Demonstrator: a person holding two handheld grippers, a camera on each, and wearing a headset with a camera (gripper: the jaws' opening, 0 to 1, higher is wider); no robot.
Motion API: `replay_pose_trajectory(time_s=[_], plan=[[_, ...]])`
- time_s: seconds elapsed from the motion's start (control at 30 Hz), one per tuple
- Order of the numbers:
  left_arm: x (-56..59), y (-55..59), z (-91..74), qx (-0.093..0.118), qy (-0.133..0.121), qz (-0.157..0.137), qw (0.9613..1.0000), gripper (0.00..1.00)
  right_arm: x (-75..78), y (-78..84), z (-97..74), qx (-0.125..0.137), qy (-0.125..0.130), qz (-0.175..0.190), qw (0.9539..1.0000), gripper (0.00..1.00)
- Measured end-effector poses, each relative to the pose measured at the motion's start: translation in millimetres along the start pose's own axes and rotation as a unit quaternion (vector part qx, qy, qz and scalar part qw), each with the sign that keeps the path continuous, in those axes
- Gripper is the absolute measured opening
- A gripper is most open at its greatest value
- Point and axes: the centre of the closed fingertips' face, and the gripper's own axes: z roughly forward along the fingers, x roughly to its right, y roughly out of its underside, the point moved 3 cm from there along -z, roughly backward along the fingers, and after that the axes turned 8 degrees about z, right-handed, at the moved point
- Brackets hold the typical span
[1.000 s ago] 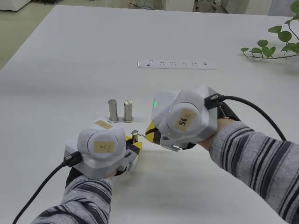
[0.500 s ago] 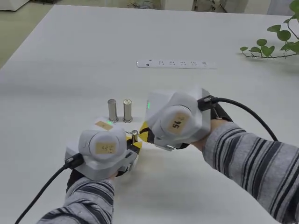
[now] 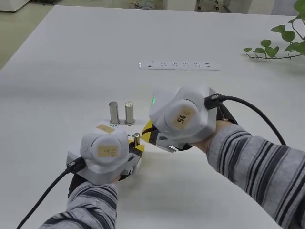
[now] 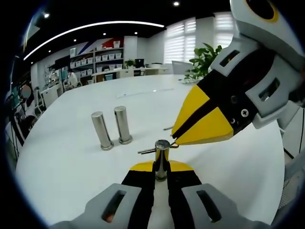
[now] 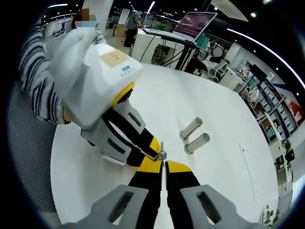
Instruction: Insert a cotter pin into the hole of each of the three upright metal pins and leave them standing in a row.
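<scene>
— Steel on steel: why clamp that metal pin [image 4: 162, 156] at lower centre of the left gripper view?
— The left gripper [image 4: 162, 168] grips its smooth round shaft to steady it upright. The right gripper [image 5: 163, 164], pinched narrow on the thin wire cotter pin [image 4: 145, 151], feeds it through the hole (tip already out, I judge).
— The other two pins [image 4: 102, 130]?
— Standing bare, left of centre.

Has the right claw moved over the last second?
Yes. The right claw has edged slightly left in the head view, judged against the power strip.
</scene>
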Motion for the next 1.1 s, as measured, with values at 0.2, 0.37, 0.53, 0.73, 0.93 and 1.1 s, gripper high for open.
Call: replay_pose_trajectory(time_s=[0.2, 0.37, 0.53, 0.73, 0.93, 1.1], plan=[[0.0, 0.2, 0.3, -0.001, -0.001, -0.003, 1.0000, 0.05, -1.0, 6.5, 1.2, -0.007, -0.003, 0.006, 1.0000, 0.00], [0.0, 0.4, 0.3, -0.001, -0.002, -0.003, 1.0000, 0.05, -3.4, 9.3, 3.9, -0.011, -0.006, 0.008, 0.9999, 0.00], [0.0, 0.7, 0.3, -0.001, -0.003, -0.001, 1.0000, 0.05, -3.6, 9.2, 5.2, -0.011, -0.006, 0.011, 0.9999, 0.00], [0.1, 0.9, 0.4, -0.002, -0.004, -0.004, 1.0000, 0.05, -2.0, 8.8, 5.5, -0.008, -0.003, 0.019, 0.9998, 0.00], [0.4, 0.8, 0.2, -0.001, -0.007, 0.002, 1.0000, 0.05, 3.7, 19.6, 1.7, -0.008, 0.016, 0.090, 0.9958, 0.02], [0.3, 0.7, 0.5, 0.000, -0.006, 0.009, 0.9999, 0.05, 8.7, 29.6, -2.2, -0.002, 0.030, 0.144, 0.9891, 0.10]])
